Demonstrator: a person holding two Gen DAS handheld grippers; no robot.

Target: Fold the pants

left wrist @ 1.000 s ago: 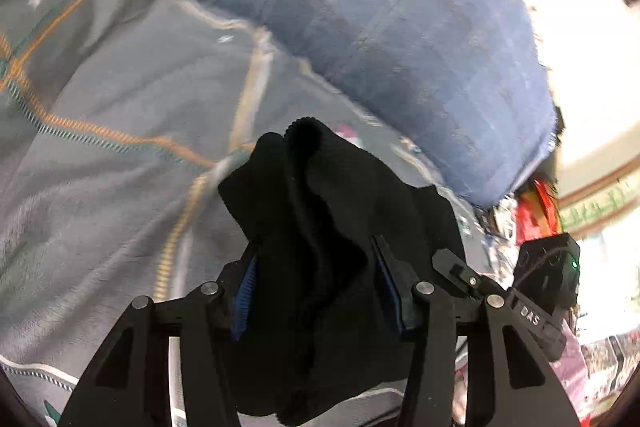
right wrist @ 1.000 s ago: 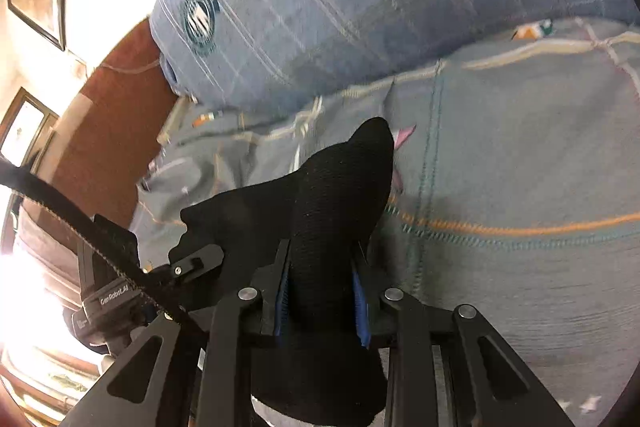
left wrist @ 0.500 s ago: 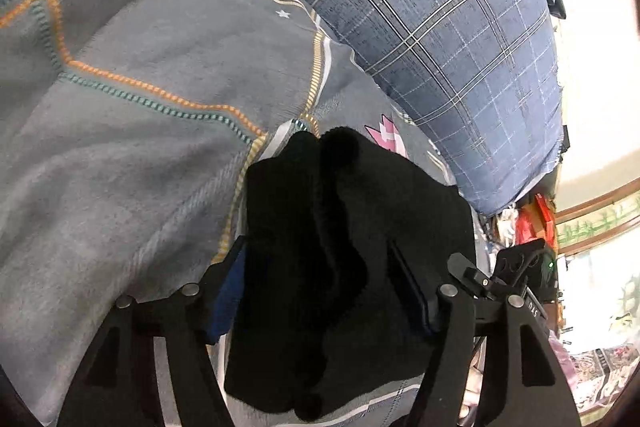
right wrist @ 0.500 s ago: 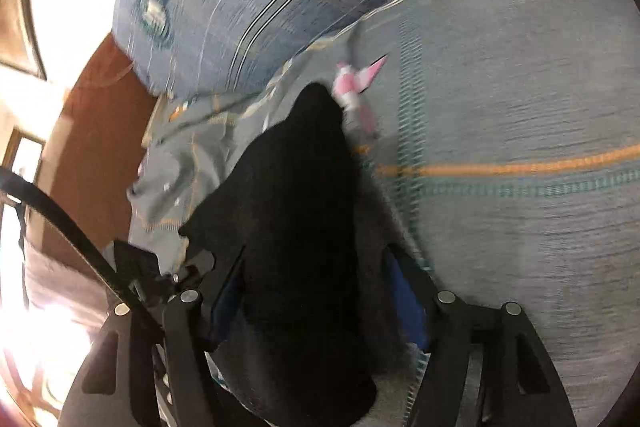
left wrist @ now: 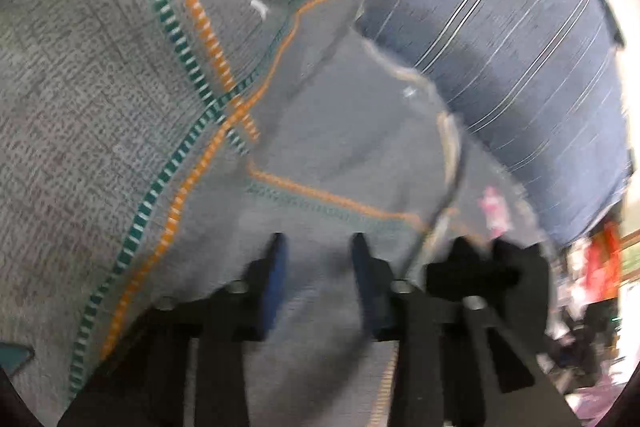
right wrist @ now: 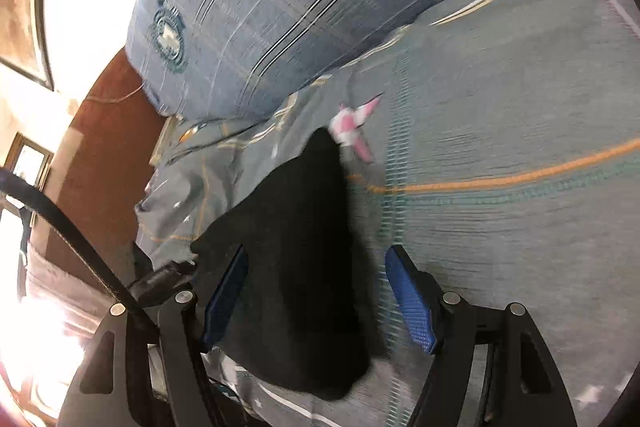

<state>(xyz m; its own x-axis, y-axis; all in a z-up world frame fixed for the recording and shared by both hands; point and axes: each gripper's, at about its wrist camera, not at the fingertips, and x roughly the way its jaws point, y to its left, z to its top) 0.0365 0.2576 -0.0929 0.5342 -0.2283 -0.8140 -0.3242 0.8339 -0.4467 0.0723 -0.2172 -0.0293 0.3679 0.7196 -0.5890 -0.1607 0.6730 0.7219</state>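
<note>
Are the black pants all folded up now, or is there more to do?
Nearly done, it seems. The black pants lie in a small bundle on the grey blanket. The right gripper has just opened its jaws; the bundle sits loose between them. The left gripper has just been closing its jaws, with only blanket between them. Perhaps some tidying is left; how neat the fold is I cannot tell.

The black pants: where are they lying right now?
In the right wrist view the black pants lie on the grey bedspread, between the open right gripper's fingers, just below the blue checked pillow.
</note>
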